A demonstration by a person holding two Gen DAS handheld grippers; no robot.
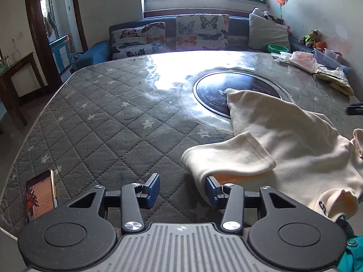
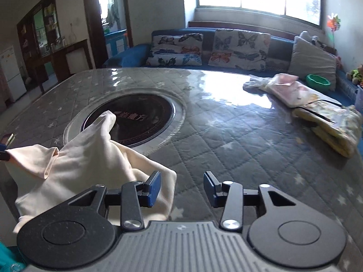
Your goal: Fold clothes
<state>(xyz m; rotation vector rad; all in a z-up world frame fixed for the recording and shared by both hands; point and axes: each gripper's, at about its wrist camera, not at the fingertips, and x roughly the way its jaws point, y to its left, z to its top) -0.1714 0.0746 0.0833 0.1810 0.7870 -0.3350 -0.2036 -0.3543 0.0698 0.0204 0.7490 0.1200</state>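
I have both grippers over the grey quilted star-print table cover [image 1: 95,122], with the cream knit garment [image 1: 283,136] lying crumpled between them.

Left gripper [image 1: 182,191]: jaws parted, nothing clamped. The right-hand blue pad [image 1: 212,192] sits just at the garment's folded sleeve edge; I cannot tell whether it touches the cloth. The other pad stands over bare cover. The garment lies to the right of this gripper.

Right gripper [image 2: 181,188]: jaws parted, nothing clamped. The left blue pad [image 2: 154,189] overlaps the near edge of the cloth in the right wrist view; the other pad is over bare cover. The garment lies to the left of this gripper.

Garment position: its long axis runs away from me, from the near table edge up to a pointed end resting on the round dark glass hob plate [image 2: 136,117] set into the table. A short sleeve or cuff flap is doubled back on the left side.

Judgement: the garment is not yet laid flat, so folding is at an early stage. Both grippers are about equally close, one at each near corner. The next move depends on each inner pad getting under or over its own edge before closing.

A folded yellow patterned cloth stack [image 2: 329,127] lies well apart at the far right.
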